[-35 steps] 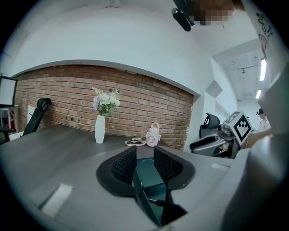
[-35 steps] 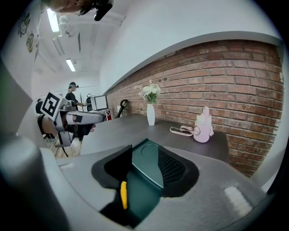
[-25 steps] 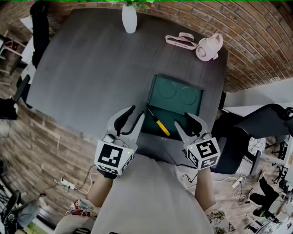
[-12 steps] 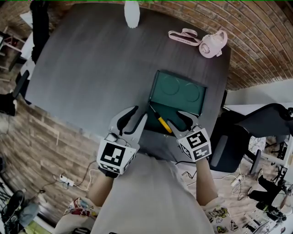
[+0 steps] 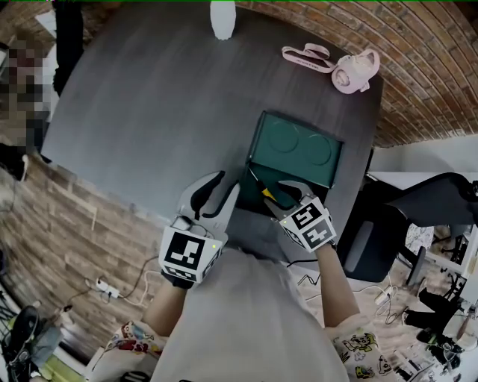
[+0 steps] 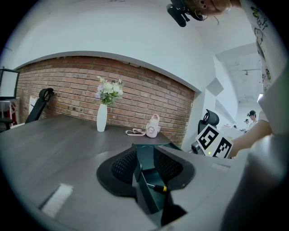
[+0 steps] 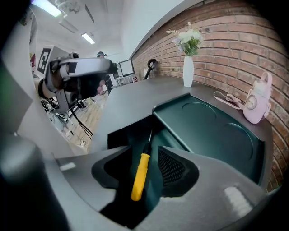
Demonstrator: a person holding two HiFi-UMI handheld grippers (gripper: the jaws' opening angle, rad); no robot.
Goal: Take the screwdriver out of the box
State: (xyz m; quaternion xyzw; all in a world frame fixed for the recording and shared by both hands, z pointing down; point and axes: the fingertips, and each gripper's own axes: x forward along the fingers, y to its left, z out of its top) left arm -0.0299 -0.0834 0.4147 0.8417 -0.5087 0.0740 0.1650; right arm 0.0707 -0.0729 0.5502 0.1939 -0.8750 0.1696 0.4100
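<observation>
A dark green box (image 5: 300,149) lies open near the table's front edge, its lid tipped back. Inside lies the screwdriver (image 7: 140,175), with a yellow handle and a thin dark shaft. My right gripper (image 7: 145,168) is open and reaches into the box, one jaw on each side of the handle without touching it. In the head view the right gripper (image 5: 281,197) covers most of the screwdriver (image 5: 266,192). My left gripper (image 5: 219,188) is open and empty, just left of the box. Its own view looks between the left gripper (image 6: 146,163) jaws at the screwdriver (image 6: 158,187).
The dark grey table (image 5: 149,104) holds a white vase (image 5: 222,18) at the far edge and a pink flask (image 5: 357,70) with a strap (image 5: 306,54) at the far right. A black office chair (image 5: 422,200) stands right of the table.
My right gripper has moved forward and left into the box, so its jaws now straddle the screwdriver handle. The left gripper has barely moved.
</observation>
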